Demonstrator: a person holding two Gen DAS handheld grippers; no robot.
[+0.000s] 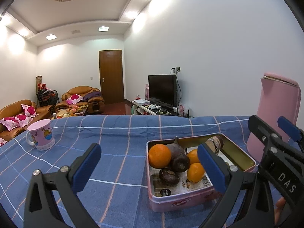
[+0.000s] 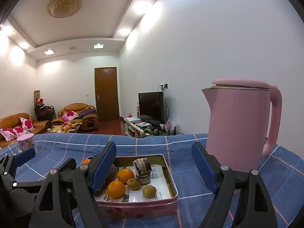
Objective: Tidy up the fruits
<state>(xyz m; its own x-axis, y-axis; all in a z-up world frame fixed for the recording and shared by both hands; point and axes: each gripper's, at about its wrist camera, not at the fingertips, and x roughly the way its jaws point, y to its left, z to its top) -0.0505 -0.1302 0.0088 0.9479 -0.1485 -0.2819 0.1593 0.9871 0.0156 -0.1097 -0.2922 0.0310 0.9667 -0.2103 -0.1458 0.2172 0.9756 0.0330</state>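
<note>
A pink tin box (image 1: 182, 202) (image 2: 144, 210) sits on the blue checked tablecloth. It holds oranges (image 1: 159, 155) (image 2: 116, 189), dark brown fruits (image 1: 177, 154), two small brown round fruits (image 2: 149, 191) and stacked dark slices (image 2: 142, 168). My left gripper (image 1: 150, 168) is open and empty, above the cloth with its right finger over the box. My right gripper (image 2: 157, 170) is open and empty, hovering over the box's right half. The right gripper also shows at the right edge of the left wrist view (image 1: 273, 133).
A tall pink kettle (image 2: 241, 125) (image 1: 277, 117) stands right of the box. A pink mug (image 1: 40, 136) (image 2: 25, 142) stands at the table's far left. Behind the table edge are sofas, a television and a door.
</note>
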